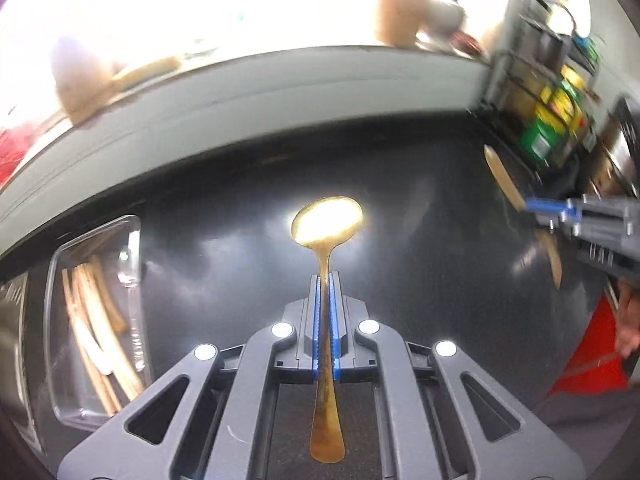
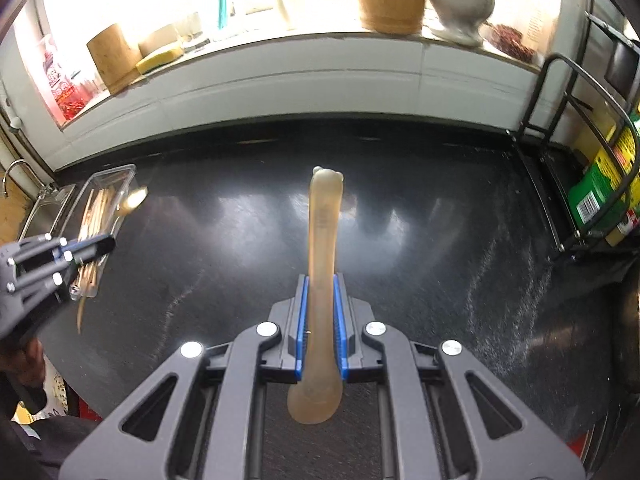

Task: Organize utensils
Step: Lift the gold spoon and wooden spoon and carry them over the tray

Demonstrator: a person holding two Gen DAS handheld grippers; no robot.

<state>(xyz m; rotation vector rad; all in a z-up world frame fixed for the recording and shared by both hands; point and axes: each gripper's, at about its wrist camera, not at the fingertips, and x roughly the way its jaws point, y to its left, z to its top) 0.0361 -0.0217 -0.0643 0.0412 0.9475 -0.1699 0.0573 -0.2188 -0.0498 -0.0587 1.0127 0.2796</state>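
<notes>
Left gripper [image 1: 325, 280]: clamped on gold spoon [image 1: 327, 240], bowl beyond fingertips.
Right gripper [image 2: 321, 280]: clamped on tan utensil [image 2: 323, 240], handle past fingertips.

One gold spoon [image 1: 326, 220], one clear tray [image 1: 60, 280]

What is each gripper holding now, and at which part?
Left gripper: gold spoon, held mid-handle. Right gripper: tan utensil, held along its shaft.

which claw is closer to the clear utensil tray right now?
Left. The left claw, shut on the gold spoon, sits just beside the clear tray. The right claw, holding a tan utensil, is over mid-counter, well off from it.
</notes>
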